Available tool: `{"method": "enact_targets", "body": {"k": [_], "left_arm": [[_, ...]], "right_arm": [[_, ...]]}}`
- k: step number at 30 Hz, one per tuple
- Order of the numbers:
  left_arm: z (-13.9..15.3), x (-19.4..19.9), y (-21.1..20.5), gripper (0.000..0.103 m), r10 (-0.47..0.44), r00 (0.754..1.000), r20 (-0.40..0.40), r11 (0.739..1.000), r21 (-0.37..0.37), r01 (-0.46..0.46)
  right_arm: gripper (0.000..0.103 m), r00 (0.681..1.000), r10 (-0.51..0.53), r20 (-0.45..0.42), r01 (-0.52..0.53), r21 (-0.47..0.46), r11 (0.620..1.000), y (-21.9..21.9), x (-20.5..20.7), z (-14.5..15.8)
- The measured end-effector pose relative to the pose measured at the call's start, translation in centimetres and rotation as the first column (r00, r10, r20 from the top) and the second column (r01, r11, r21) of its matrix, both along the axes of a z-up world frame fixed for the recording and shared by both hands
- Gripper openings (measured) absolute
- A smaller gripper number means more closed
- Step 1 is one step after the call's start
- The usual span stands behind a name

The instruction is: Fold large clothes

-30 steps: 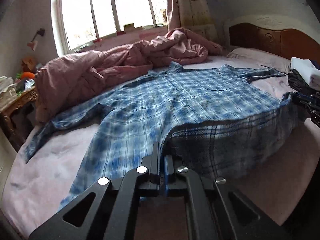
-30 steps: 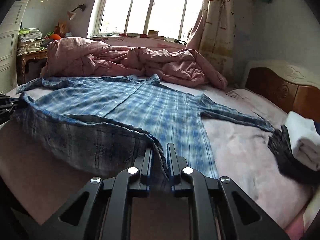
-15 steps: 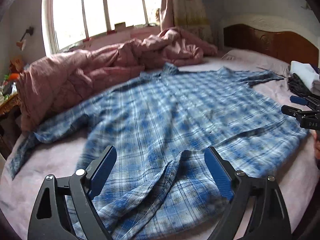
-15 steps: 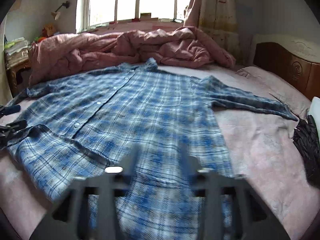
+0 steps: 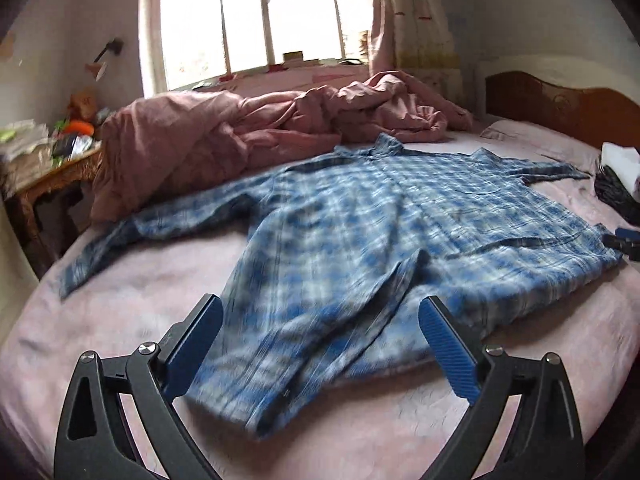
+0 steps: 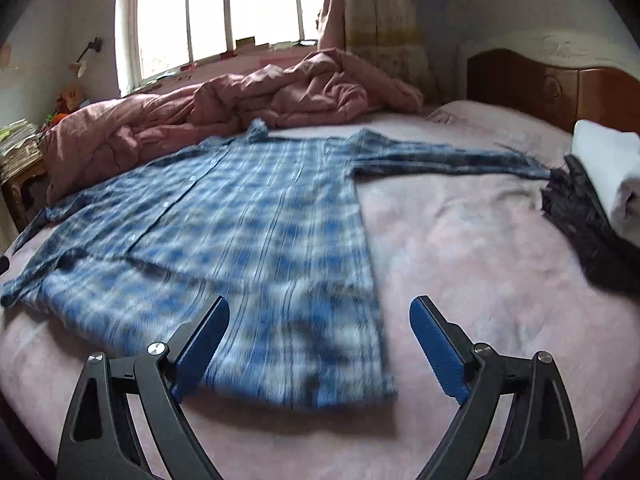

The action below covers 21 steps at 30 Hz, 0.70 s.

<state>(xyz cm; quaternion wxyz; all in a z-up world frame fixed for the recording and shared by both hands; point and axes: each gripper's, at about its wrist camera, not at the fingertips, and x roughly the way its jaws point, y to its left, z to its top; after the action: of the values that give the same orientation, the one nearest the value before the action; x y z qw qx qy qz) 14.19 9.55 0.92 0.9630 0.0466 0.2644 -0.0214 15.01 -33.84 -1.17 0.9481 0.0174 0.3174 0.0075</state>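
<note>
A blue plaid shirt [image 5: 380, 216] lies spread face up on the pink bed sheet [image 5: 120, 292], collar toward the window and both sleeves stretched out sideways. Its hem is rumpled near the bed's front edge. My left gripper [image 5: 320, 300] hovers over the hem's left part; its jaws are opening and the blue pads [image 5: 448, 348] touch no cloth. My right gripper [image 6: 320, 300] stands open above the right corner of the shirt's [image 6: 256, 216] hem, gripping nothing. Its tip [image 5: 624, 240] also shows at the far right of the left wrist view.
A crumpled pink quilt [image 5: 248, 132] is heaped at the back under the window. A wooden headboard [image 6: 552, 88] stands at right, with folded white cloth [image 6: 608, 160] on dark clothing [image 6: 588, 224]. A cluttered bedside table [image 5: 44, 168] stands at left.
Both grippers let go of the shirt's hem and opened wide. The lifted lower part dropped flat onto the bed, and both grippers drew back toward the front edge.
</note>
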Motion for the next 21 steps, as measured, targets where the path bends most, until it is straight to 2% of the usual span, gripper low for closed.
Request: {"method": "enact_targets", "body": {"k": [2, 5, 6, 7, 9, 13, 14, 17, 19, 20, 21], "left_arm": [[-0.7, -0.6, 1.1, 0.098, 0.031, 0.999, -0.011, 1.0, -0.003, -0.031], [-1.2, -1.7, 2.4, 0.098, 0.054, 0.998, -0.014, 0.998, -0.01, -0.054], [-1.3, -1.9, 2.7, 0.098, 0.047, 0.999, -0.017, 0.999, -0.009, -0.047], [-1.4, -2.0, 2.8, 0.098, 0.031, 0.999, -0.024, 0.999, -0.003, -0.032], [-1.7, -2.1, 2.8, 0.098, -0.004, 0.999, -0.037, 1.0, 0.029, 0.006], [-2.9, -2.3, 2.3, 0.098, -0.022, 0.997, -0.073, 0.993, 0.113, 0.03], [-3.3, -2.2, 2.1, 0.098, -0.024, 0.995, -0.092, 0.991, 0.129, 0.036], [-4.7, -1.1, 2.3, 0.098, 0.015, 0.987, -0.159, 0.986, 0.167, 0.012], [-5.3, -0.1, 2.7, 0.092, 0.108, 0.978, -0.177, 0.974, 0.218, -0.069], [-5.2, 0.2, 3.1, 0.079, 0.121, 0.978, -0.168, 0.974, 0.212, -0.084], [-4.8, 0.4, 3.5, 0.072, 0.131, 0.978, -0.164, 0.974, 0.204, -0.096]], "right_arm": [[0.091, 1.0, -0.018, -0.003, 0.018, -0.01, 1.0, 0.0, -0.2, -0.3], [0.06, 0.999, -0.04, 0.006, 0.04, -0.019, 0.999, -0.2, 0.1, -0.2], [0.029, 0.999, -0.048, 0.004, 0.048, -0.027, 0.998, -0.2, 0.2, -0.2], [0.003, 0.998, -0.058, 0.004, 0.058, -0.045, 0.997, -0.2, 0.4, -0.3], [0.004, 0.998, -0.06, 0.033, 0.062, -0.076, 0.995, 0.1, 0.6, 0.1], [0.004, 0.981, -0.085, 0.173, 0.106, -0.113, 0.988, 0.3, 0.8, 3.1], [0.004, 0.981, -0.091, 0.171, 0.109, -0.101, 0.989, 0.1, 1.2, 3.3], [0.004, 0.989, -0.123, 0.08, 0.129, -0.084, 0.988, -0.6, 3.2, 2.1], [0.004, 0.992, -0.127, 0.017, 0.128, -0.095, 0.987, -0.6, 4.0, 0.9], [0.004, 0.992, -0.126, 0.01, 0.127, -0.103, 0.987, -0.6, 3.9, 0.6], [0.004, 0.992, -0.126, 0.015, 0.126, -0.106, 0.986, -0.5, 3.7, 0.6]]}}
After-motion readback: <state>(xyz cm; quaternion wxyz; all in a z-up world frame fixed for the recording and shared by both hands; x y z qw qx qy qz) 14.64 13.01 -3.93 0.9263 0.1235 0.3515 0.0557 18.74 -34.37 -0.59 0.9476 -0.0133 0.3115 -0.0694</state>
